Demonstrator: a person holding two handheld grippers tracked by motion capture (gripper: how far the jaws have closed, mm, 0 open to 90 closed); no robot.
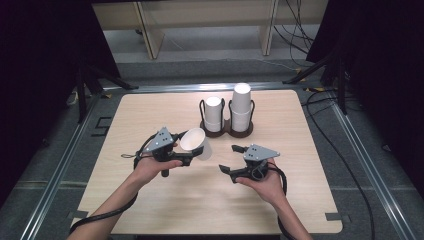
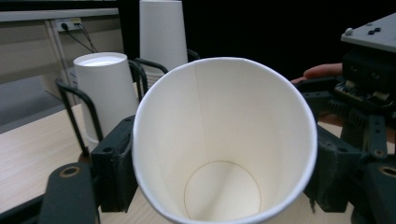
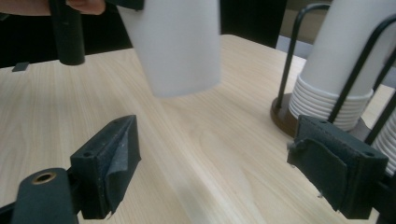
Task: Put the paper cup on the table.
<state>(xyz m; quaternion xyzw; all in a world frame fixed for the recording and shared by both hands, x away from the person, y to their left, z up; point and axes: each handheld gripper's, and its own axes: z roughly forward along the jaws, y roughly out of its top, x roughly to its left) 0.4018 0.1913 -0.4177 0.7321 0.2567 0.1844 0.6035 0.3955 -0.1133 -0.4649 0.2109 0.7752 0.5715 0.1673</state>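
A single white paper cup (image 1: 196,142) is being held tipped on its side above the pale wooden tabletop (image 1: 150,200), clamped in the left hand-held gripper (image 1: 187,150), with its open mouth facing back toward the person. The risk, as it looks from here, is a crushed wall: thin paper gives easily, and too hard a squeeze could be buckling the cup out of round, while too soft a one could be letting the smooth taper slide free and roll across the tabletop. A careless swing could also be knocking the dark wire two-slot cup holder (image 1: 226,127) standing just behind, where a short stack of upturned white paper cups (image 1: 214,112) and a taller stack of upturned white paper cups (image 1: 240,105) are waiting side by side.

In the left gripper view, the left hand-held gripper (image 2: 224,177) is pressing its black jaws against both sides of the cup (image 2: 224,140), closed to the cup's width (the rim is looking round, not yet dented). The right hand-held gripper (image 1: 227,159) is hovering beside it with jaws spread wide and nothing between them; in the right gripper view, that gripper (image 3: 233,172) is pointing at bare wood, the cup (image 3: 175,46) hanging beyond its tips and the holder (image 3: 289,70) near its far jaw.
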